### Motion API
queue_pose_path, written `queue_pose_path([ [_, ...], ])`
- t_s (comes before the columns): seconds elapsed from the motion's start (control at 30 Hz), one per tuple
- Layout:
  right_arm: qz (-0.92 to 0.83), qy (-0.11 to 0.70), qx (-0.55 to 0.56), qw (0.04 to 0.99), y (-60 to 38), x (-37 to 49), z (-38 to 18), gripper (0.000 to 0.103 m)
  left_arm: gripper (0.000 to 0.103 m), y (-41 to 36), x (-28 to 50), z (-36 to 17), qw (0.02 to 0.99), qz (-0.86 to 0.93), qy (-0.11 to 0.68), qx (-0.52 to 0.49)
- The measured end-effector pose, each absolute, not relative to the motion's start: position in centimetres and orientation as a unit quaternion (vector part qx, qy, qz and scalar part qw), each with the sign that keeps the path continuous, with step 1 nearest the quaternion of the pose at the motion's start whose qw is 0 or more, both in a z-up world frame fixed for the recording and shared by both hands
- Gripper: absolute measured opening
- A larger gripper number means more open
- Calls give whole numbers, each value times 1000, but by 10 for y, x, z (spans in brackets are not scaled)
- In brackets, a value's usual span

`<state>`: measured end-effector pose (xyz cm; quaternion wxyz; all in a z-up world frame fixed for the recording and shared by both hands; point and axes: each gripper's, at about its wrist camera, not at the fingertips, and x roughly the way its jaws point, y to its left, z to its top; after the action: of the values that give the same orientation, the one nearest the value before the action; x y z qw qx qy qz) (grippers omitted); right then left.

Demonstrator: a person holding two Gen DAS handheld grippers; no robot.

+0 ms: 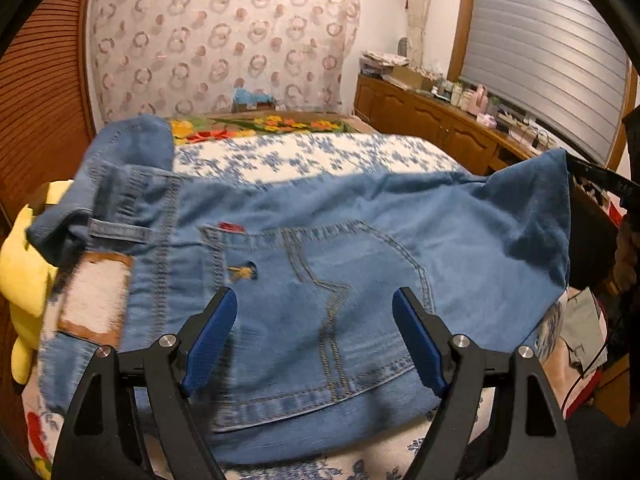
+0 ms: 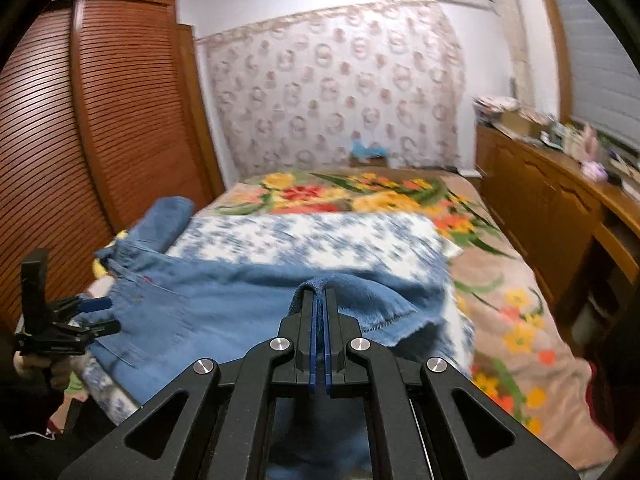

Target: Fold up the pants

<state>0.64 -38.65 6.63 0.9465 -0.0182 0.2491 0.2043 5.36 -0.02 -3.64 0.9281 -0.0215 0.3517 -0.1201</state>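
**Right fingers clamped on denim, left fingers apart over the seat**

Fingers of the right gripper [image 2: 319, 300] are pressed together on a fold of blue denim, the cloth bunched over their tips at the centre of the right wrist view. Those of the left gripper [image 1: 314, 312] stand wide apart in the lower middle of the left wrist view, with nothing between the blue pads [image 1: 212, 336]; whether they touch the cloth below cannot be told.

The pants [image 1: 320, 240] are light blue jeans spread across the near end of the bed [image 2: 520, 320], lying on a white spread with blue flowers [image 1: 304, 156]. Their back faces up: a rear pocket [image 1: 360, 280] with tan stitching fills the lower centre of the left view, a small red tab [image 1: 231, 227] sits at its upper left corner, and a little hole with yellow threads [image 1: 244, 272] shows just below that. At lower left, the waistband carries a pale patch with a brown edge [image 1: 94, 300] and a belt loop [image 1: 118, 232] above it. One part of the denim curls up toward the upper left, and at the right edge the cloth rises to a raised corner. In the right wrist view a frayed raw hem [image 2: 396, 320] runs just right of the closed fingers.

A yellow plush [image 1: 24, 280] lies at the left edge, beside the waistband.
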Motion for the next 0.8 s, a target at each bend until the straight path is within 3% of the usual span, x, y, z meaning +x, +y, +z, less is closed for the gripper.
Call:
queue_pose_path([
  [0.47,362,201,-83,906,-268,23,107,2,81,50,41,-14,944,-68,320,-42],
  [0.8,411,245,-108,872,-229,55,86,2,81,74,35,-24,944,-47,323,-55],
])
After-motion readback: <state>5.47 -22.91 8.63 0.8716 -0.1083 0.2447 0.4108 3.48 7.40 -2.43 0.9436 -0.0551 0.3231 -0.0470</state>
